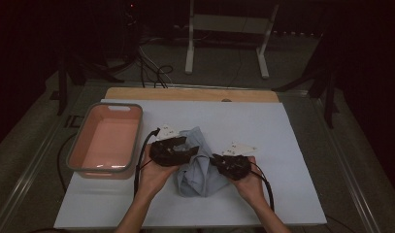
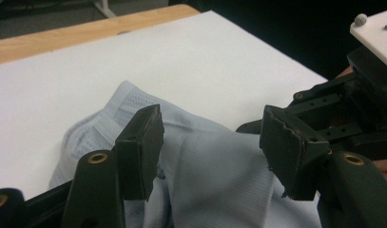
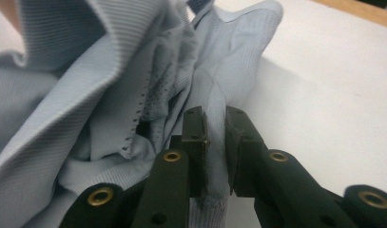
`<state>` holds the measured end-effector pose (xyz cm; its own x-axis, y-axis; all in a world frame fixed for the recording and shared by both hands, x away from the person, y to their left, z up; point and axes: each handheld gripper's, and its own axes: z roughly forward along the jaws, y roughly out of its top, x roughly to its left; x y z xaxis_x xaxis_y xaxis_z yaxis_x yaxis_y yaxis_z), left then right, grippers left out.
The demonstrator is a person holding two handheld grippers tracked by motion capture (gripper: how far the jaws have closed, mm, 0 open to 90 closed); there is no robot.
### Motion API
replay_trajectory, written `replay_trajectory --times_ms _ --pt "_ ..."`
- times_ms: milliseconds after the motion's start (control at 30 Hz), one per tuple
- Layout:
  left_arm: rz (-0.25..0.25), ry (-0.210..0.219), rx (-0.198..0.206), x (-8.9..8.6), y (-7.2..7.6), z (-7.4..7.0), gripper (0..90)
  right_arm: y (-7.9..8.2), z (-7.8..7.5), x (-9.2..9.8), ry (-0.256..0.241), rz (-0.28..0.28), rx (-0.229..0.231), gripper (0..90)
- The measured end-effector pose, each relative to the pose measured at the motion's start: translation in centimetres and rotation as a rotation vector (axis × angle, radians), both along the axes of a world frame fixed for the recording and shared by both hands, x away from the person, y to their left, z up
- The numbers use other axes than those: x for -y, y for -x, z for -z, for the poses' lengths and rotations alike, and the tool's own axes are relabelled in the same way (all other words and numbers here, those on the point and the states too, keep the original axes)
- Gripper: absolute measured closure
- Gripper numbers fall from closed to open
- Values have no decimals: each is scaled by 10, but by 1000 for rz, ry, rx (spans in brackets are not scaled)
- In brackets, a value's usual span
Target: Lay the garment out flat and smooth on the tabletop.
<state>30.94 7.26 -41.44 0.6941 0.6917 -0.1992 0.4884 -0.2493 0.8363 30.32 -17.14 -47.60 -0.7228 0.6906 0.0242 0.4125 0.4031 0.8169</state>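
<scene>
A crumpled light blue garment (image 1: 197,167) lies in a heap near the front middle of the white table cover (image 1: 282,141). My left gripper (image 1: 184,148) sits at the heap's left top, jaws wide open above the cloth (image 2: 215,171), with nothing between them. My right gripper (image 1: 215,159) is at the heap's right side. In the right gripper view its jaws are nearly closed on a fold of the blue fabric (image 3: 215,118). The rest of the garment (image 3: 86,95) bunches up to the left of that fold. The other gripper's jaws (image 2: 324,109) show at the right of the left gripper view.
A pink plastic bin (image 1: 107,141) with a grey rim stands on the table's left side, close to my left hand. A wooden board edge (image 1: 190,93) runs along the table's back. Beyond it stand a white metal frame (image 1: 224,29) and cables on the floor.
</scene>
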Motion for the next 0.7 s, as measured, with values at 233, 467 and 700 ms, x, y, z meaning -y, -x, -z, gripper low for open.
replay_trajectory --times_ms 233,467,700 --pt "12 14 -4 6 -6 1 410 -2 -7 18 -26 39 11 800" --pt "50 21 -36 18 -12 8 424 -2 -8 20 -22 46 13 799" --pt "96 -57 -59 23 -10 14 676 -2 -11 28 -27 61 21 799"
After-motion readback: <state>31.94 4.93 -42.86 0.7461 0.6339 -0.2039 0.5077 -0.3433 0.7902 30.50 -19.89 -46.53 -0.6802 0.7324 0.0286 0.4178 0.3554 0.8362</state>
